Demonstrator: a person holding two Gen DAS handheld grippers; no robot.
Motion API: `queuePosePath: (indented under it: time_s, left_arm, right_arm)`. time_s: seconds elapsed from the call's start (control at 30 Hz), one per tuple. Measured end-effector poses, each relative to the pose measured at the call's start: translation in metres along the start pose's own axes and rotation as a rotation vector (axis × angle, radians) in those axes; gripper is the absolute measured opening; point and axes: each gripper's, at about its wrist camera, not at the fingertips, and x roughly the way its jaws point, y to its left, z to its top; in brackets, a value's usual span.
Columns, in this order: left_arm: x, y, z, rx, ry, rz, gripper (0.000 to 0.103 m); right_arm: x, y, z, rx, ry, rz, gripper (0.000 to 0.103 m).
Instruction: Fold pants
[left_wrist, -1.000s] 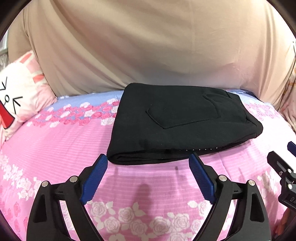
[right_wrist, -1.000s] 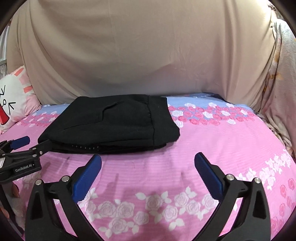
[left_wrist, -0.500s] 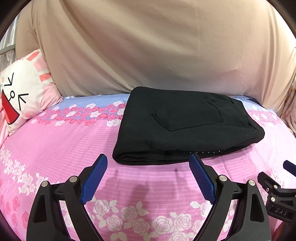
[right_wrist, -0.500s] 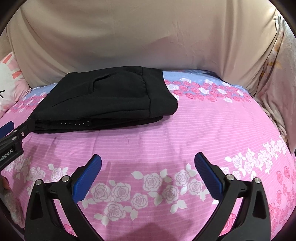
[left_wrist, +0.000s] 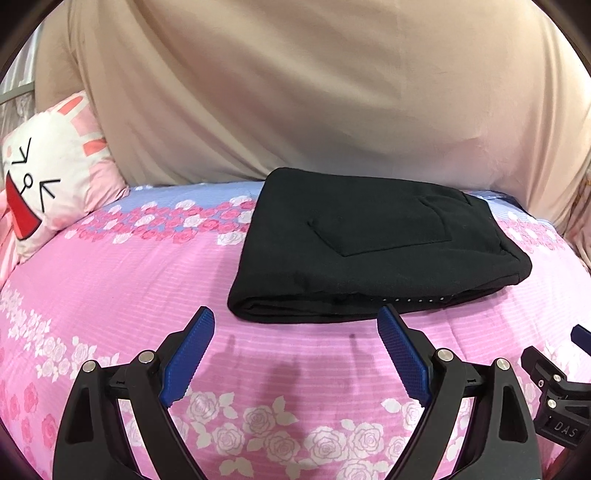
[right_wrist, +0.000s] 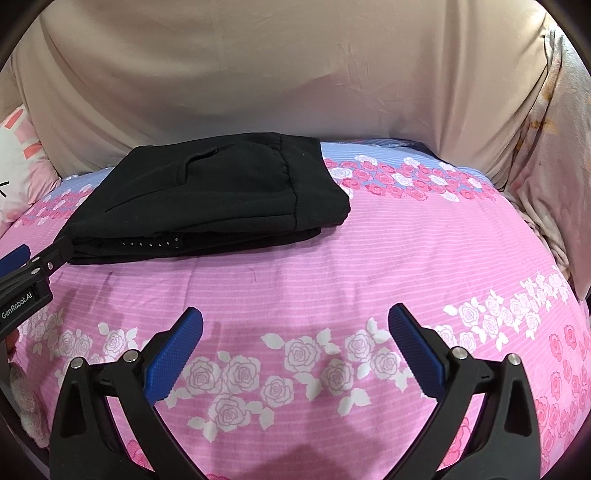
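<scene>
Pink rose-print quilted bed (left_wrist: 122, 295); black fabric pants (left_wrist: 369, 251), folded into a flat stack, lie toward its far edge; left tongs (left_wrist: 295, 354) and right tongs (right_wrist: 295, 350) both released, holding nothing, just short of the stack; risk: a nudge on its near edge could slide the layers apart.

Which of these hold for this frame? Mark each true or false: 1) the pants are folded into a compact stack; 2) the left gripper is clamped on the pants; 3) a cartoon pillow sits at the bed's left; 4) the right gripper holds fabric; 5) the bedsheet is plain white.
1) True: the black pants lie folded on the bedsheet.
2) False: the left gripper is open, short of the pants.
3) True: the cartoon pillow is there.
4) False: the right gripper is open and empty.
5) False: it is pink with roses.
</scene>
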Motion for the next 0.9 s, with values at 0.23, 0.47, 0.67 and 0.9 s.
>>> queuePosePath:
  time_s: [0.23,0.47,0.67,0.9]
  left_arm:
    - [-0.003,-0.001,-0.002,-0.012,0.015,-0.008,0.087]
    - [-0.005,-0.01,-0.003,0.044,0.005,0.015,0.087]
    - [-0.007,-0.011,-0.004,0.049,0.013,0.005,0.087]
    - [-0.008,-0.017,-0.007,0.077,0.018,0.002,0.087]
  right_arm:
    - [-0.001,0.002,-0.001,0.005,-0.002,0.0,0.098]
    - [-0.001,0.002,-0.001,0.005,-0.004,-0.001,0.098]
    - [-0.001,0.003,-0.001,0.007,-0.004,-0.003,0.098]
    - [-0.002,0.003,-0.001,0.007,-0.004,-0.003,0.098]
